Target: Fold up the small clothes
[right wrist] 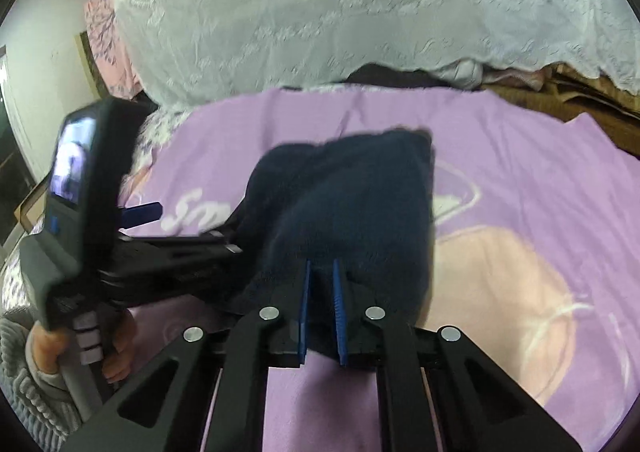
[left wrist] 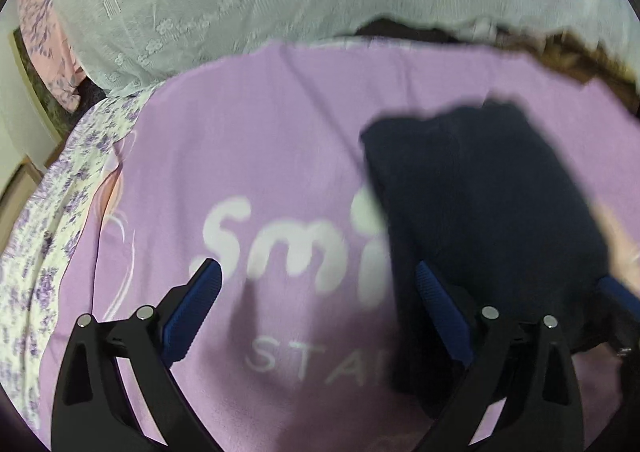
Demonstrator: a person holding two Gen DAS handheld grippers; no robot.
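Right gripper point(right wrist: 322, 312) angled down, pinching fuzzy navy garment point(right wrist: 352, 208); left gripper point(left wrist: 320, 280) spread wide, empty, over lilac blanket point(left wrist: 260, 140).

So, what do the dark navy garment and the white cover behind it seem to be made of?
The dark navy garment looks like a soft, matte knit or fleece: its surface is fuzzy and gives no shine, though blur hides the weave. The white cover seems to be thin lace or embroidered cotton: raised flower rows and a scalloped edge show.
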